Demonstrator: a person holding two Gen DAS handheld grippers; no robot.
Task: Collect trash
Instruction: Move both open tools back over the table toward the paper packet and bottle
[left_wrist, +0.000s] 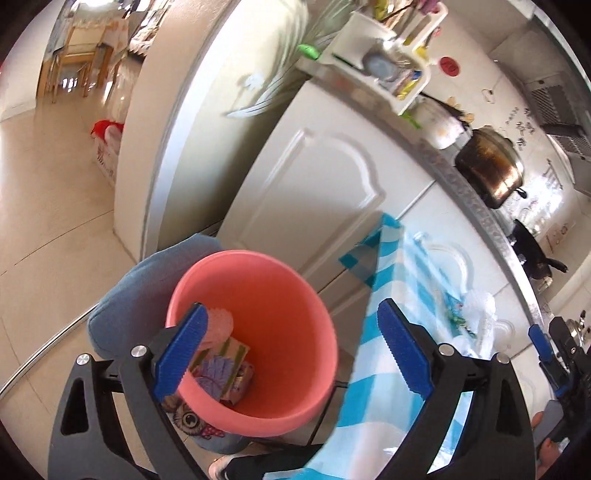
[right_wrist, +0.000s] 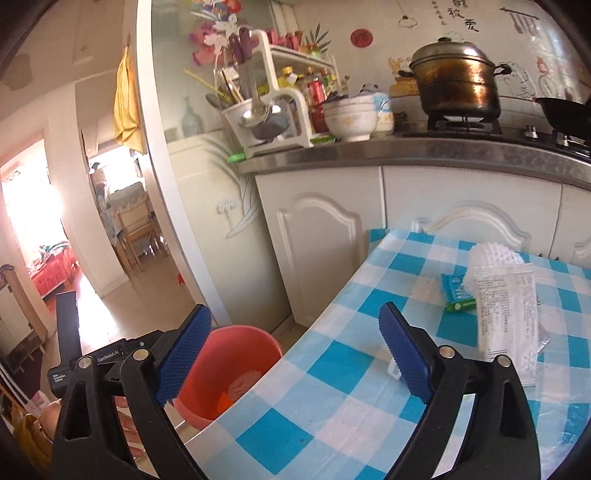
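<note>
Pink bin (left_wrist: 258, 343) low centre already holds wrappers; more trash waits on the table (right_wrist: 332, 387).
Left hand-held gripper (left_wrist: 291, 350) gapes empty over it; right hand-held gripper (right_wrist: 295, 354) wide, empty; next, reach the white packet (right_wrist: 508, 321) at right.

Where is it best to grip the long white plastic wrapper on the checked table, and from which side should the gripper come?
Probably the white wrapper is best gripped at its near short end, which curls slightly off the tablecloth. The open right gripper could come from that near side, low, pinching across the thin film. Its far end lies on the white foam net and green packet.
</note>
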